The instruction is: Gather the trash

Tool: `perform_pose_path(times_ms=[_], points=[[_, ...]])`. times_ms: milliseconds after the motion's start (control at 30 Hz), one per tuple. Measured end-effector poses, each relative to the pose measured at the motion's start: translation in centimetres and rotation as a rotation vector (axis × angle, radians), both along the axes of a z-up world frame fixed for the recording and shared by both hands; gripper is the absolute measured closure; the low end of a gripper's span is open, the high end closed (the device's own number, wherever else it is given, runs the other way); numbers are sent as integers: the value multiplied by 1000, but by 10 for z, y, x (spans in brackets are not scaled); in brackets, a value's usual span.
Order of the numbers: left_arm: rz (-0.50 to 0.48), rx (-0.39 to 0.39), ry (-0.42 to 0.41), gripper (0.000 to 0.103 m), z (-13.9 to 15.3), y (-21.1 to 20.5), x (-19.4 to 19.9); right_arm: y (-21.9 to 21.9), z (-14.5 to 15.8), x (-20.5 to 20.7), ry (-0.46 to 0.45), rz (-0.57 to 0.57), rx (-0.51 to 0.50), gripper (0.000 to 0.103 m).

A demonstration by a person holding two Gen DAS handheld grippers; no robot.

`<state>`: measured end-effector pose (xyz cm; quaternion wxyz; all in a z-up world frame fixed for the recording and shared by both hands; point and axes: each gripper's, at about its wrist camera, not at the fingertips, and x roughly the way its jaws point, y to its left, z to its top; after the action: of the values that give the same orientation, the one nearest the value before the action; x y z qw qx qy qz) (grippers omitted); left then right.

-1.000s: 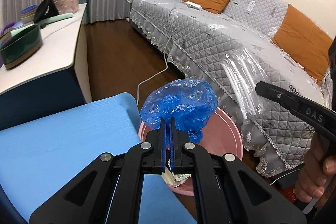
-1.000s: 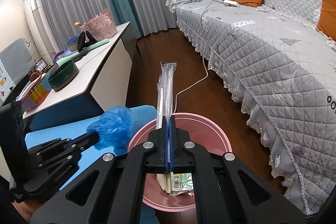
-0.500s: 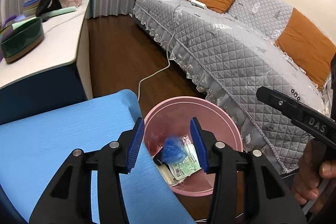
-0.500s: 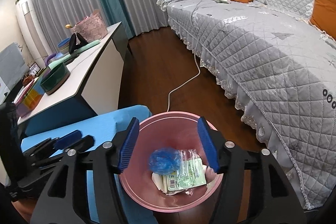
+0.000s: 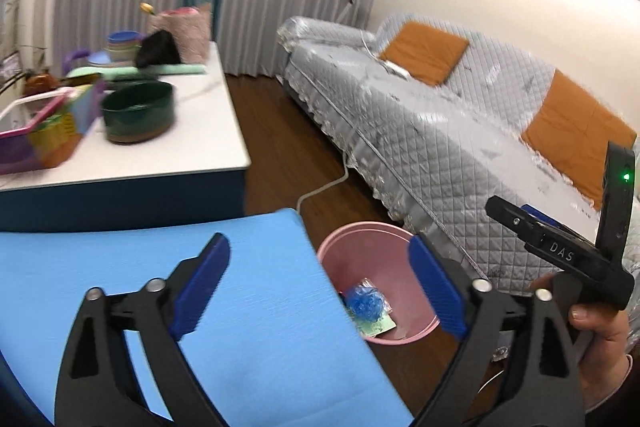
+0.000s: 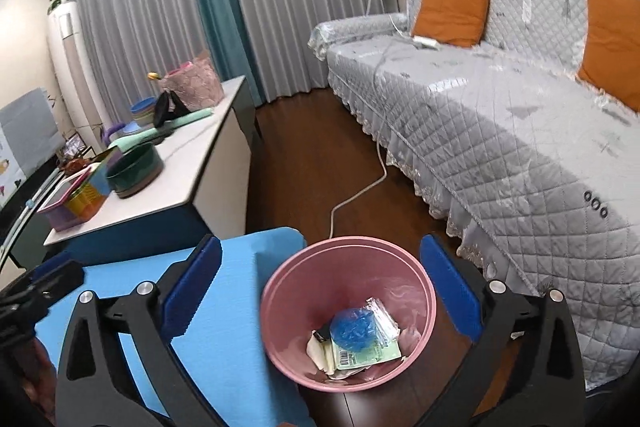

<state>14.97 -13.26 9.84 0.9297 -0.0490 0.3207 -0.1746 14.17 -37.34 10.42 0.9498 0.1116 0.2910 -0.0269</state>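
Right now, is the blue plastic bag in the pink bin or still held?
In the bin. The blue bag lies on papers inside the pink bin; both grippers, jaws just opened, hold nothing.

Two grippers are showing — the left gripper and the right gripper. One pink bin is sitting on the floor, holding one crumpled blue bag and one green-labelled packet. One grey sofa is carrying two orange cushions — one blue mat is lying beside the bin. One green bowl is resting on one white counter.
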Motion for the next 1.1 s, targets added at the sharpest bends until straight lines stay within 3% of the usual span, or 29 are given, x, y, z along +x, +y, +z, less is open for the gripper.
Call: perform_pose_path(times_ms=[200, 467, 767, 933, 1100], points=[[95, -8, -34, 8, 13, 49, -41, 37, 31, -41, -55, 30, -4, 5], [181, 25, -52, 8, 11, 95, -92, 97, 36, -86, -50, 86, -45, 5], [250, 124, -78, 8, -18, 118, -153, 152, -2, -127, -12, 90, -143, 5], [319, 134, -60, 8, -38, 125, -175, 168, -24, -140, -1, 91, -177, 5], [309, 161, -15, 8, -59, 120, -176, 180, -47, -143, 51, 121, -166, 5]])
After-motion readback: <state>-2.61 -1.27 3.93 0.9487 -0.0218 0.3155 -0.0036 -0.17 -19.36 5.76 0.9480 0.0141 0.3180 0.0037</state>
